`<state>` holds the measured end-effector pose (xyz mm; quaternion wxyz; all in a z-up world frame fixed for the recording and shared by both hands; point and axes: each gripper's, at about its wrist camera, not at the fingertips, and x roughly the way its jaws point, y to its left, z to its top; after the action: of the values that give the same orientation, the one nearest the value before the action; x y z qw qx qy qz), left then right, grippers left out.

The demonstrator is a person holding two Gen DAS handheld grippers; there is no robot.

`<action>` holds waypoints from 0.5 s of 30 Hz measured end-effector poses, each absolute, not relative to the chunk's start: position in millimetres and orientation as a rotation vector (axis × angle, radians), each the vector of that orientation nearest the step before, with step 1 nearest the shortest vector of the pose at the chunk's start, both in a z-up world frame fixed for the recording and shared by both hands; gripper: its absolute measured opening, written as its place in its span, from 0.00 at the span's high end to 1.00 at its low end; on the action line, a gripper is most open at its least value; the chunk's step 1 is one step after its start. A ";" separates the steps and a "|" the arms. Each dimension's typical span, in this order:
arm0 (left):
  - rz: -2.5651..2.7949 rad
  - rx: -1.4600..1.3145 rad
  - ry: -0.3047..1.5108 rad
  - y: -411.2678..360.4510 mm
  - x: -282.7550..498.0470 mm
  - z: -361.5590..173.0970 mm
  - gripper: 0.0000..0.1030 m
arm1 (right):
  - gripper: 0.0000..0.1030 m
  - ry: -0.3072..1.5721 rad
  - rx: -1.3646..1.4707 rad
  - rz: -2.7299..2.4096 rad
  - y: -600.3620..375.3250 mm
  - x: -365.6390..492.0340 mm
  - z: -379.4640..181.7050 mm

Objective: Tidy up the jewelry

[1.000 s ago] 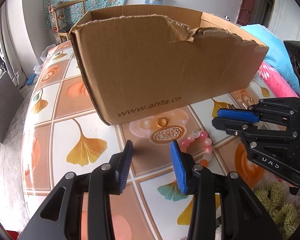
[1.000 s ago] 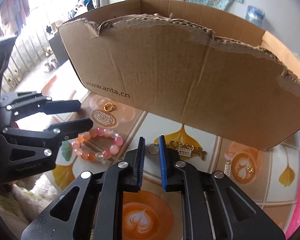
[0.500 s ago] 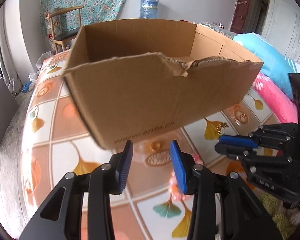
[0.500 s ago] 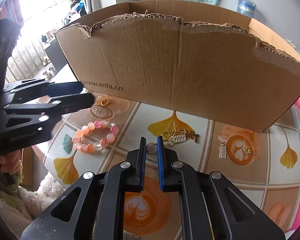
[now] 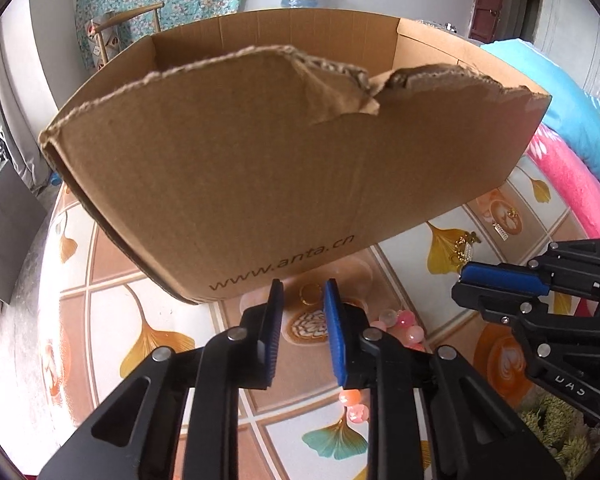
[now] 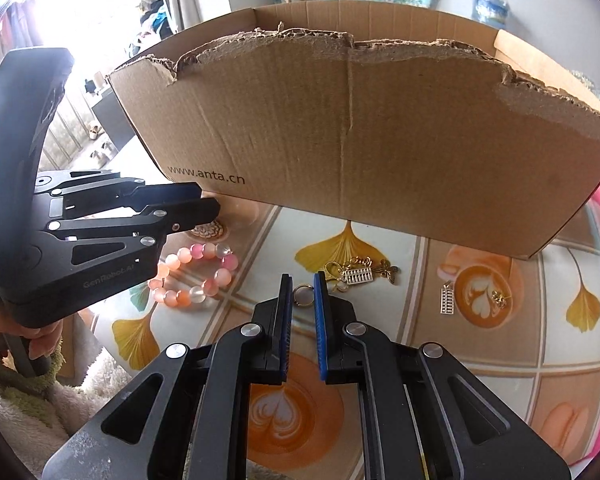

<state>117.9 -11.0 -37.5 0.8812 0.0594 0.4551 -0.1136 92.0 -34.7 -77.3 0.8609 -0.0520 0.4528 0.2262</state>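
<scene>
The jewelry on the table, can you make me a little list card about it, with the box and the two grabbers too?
box: cardboard box, torn top edge, open
bracelet: pink and orange bead bracelet, lying on the table
gold ring: small ring ahead of the left gripper
charms: gold charm bunch near the box
other ring: ring between the right gripper fingers
left gripper: open, empty
right gripper: narrow gap, nothing gripped
</scene>
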 end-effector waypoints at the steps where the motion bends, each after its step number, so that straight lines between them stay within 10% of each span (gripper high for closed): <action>1: -0.238 0.130 0.947 -12.3 118.2 -38.0 0.82 | 0.92 0.950 -0.107 0.475 -36.2 92.5 -76.2; 15: -0.263 0.153 0.928 -19.7 119.4 -38.0 0.90 | 0.91 0.933 -0.092 0.491 -47.6 92.7 -58.1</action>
<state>119.4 -19.7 -38.0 0.8832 0.0733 0.4457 -0.1263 92.7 -47.6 -58.1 0.8634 -0.0438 0.4448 0.2342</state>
